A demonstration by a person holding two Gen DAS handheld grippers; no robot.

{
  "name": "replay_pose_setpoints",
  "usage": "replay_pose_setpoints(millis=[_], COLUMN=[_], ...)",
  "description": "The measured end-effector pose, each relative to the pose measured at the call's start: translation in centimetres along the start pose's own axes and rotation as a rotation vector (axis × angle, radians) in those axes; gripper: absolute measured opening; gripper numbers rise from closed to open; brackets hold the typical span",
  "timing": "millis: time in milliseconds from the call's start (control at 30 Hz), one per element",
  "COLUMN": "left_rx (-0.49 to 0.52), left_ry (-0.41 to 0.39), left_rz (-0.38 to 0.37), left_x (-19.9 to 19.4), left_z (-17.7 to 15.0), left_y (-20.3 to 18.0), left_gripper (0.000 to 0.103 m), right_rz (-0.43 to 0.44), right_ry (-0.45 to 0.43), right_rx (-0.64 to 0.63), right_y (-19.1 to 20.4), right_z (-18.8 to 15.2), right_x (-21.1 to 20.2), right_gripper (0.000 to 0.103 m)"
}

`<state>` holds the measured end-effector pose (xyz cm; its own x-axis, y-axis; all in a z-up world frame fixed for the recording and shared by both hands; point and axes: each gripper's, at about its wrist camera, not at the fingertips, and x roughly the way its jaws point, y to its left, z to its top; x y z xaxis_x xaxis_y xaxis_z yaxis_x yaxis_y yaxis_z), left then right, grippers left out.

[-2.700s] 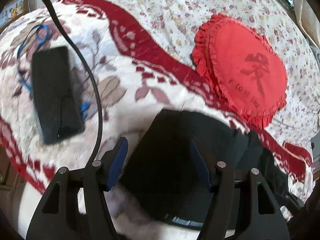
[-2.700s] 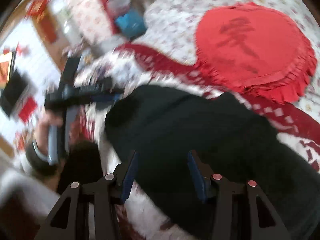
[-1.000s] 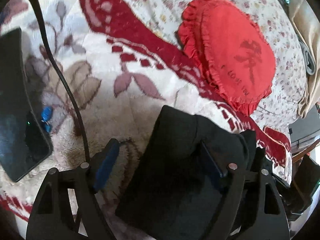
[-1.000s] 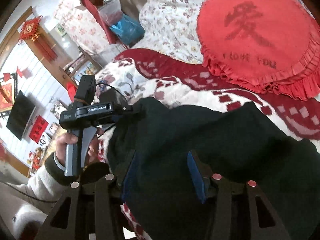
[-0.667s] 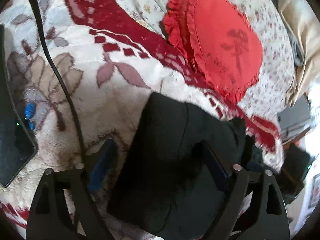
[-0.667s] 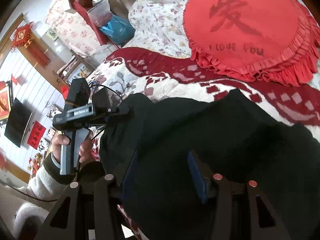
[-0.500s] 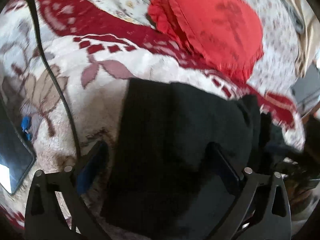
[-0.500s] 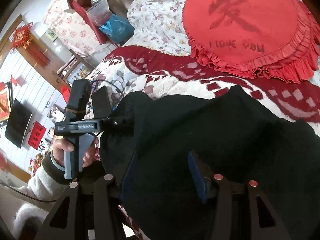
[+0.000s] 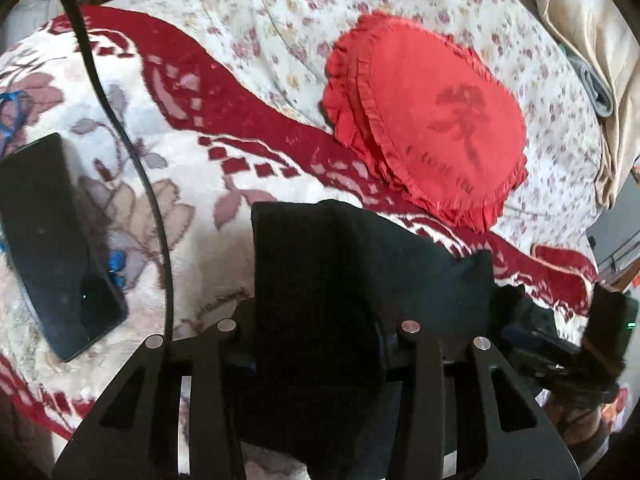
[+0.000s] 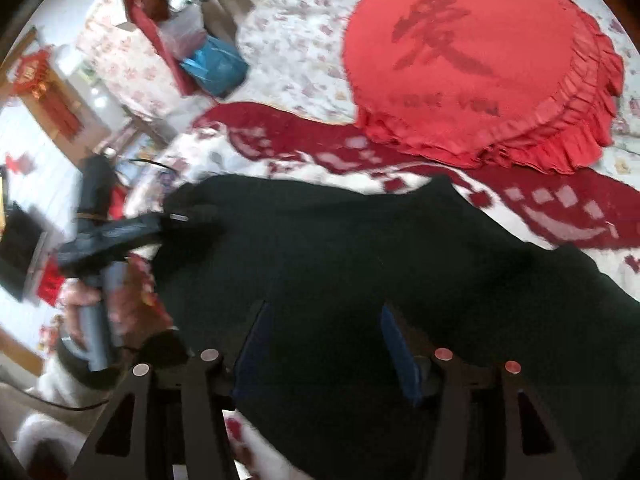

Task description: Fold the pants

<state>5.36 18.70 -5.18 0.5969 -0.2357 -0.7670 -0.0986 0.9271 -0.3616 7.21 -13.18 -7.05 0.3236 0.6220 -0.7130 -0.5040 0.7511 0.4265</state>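
Note:
The black pants lie folded on the cream and red blanket. In the left wrist view the cloth rises between the fingers of my left gripper, whose jaws have narrowed onto it; the pads are hidden by the cloth. In the right wrist view the pants spread wide. My right gripper stands open over them with blue pads on the cloth. The left gripper shows there at the pants' left edge, held in a hand.
A red heart-shaped cushion lies on the flowered bedspread behind the pants. A black phone and a black cable lie on the blanket at the left. Bags and furniture stand beyond the bed.
My left gripper's jaws have closed in on the pants' edge, and the view has swung back so the phone shows again. My right gripper has stayed open over the cloth.

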Motion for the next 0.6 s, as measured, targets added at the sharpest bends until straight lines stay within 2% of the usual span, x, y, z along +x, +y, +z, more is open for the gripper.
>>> replay_pose_setpoints(millis=[67, 100, 167, 267, 333, 433, 500, 533, 600], left_rx=[-0.013, -0.031, -0.053, -0.032, -0.032, -0.038, -0.035, -0.030, -0.022], left_ry=[0.069, 0.098, 0.077, 0.058, 0.056, 0.015, -0.047, -0.070, -0.092], left_rz=[0.077, 0.087, 0.070, 0.095, 0.101, 0.112, 0.160, 0.172, 0.158], left_x=[1.8, 2.6, 2.3, 1.4, 1.0, -1.2, -2.7, -3.5, -4.4], left_z=[-0.6, -0.9, -1.1, -0.8, -0.6, -0.3, 0.0, 0.1, 0.3], left_y=[0.9, 1.4, 1.6, 0.9, 0.5, 0.4, 0.3, 0.1, -0.3], left_gripper=[0.039, 0.039, 0.039, 0.044, 0.045, 0.048, 0.049, 0.054, 0.061], right_rz=[-0.036, -0.037, -0.043, -0.066, -0.134, -0.287, -0.390, -0.422, -0.500], right_ry=[0.060, 0.066, 0.049, 0.045, 0.018, -0.049, -0.119, -0.144, -0.193], right_rx=[0.026, 0.029, 0.011, -0.003, -0.017, -0.004, 0.065, 0.098, 0.172], right_y=[-0.7, -0.8, -0.5, -0.6, -1.1, -2.9, -5.2, -6.2, -8.6], right_z=[-0.6, -0.9, -1.3, -2.4, -3.7, -5.7, -7.2, -7.6, -8.1], right_x=[1.5, 1.7, 1.0, -0.9, -3.2, -7.7, -11.9, -13.3, -16.0], right_gripper=[0.057, 0.057, 0.056, 0.056, 0.056, 0.056, 0.056, 0.056, 0.057])
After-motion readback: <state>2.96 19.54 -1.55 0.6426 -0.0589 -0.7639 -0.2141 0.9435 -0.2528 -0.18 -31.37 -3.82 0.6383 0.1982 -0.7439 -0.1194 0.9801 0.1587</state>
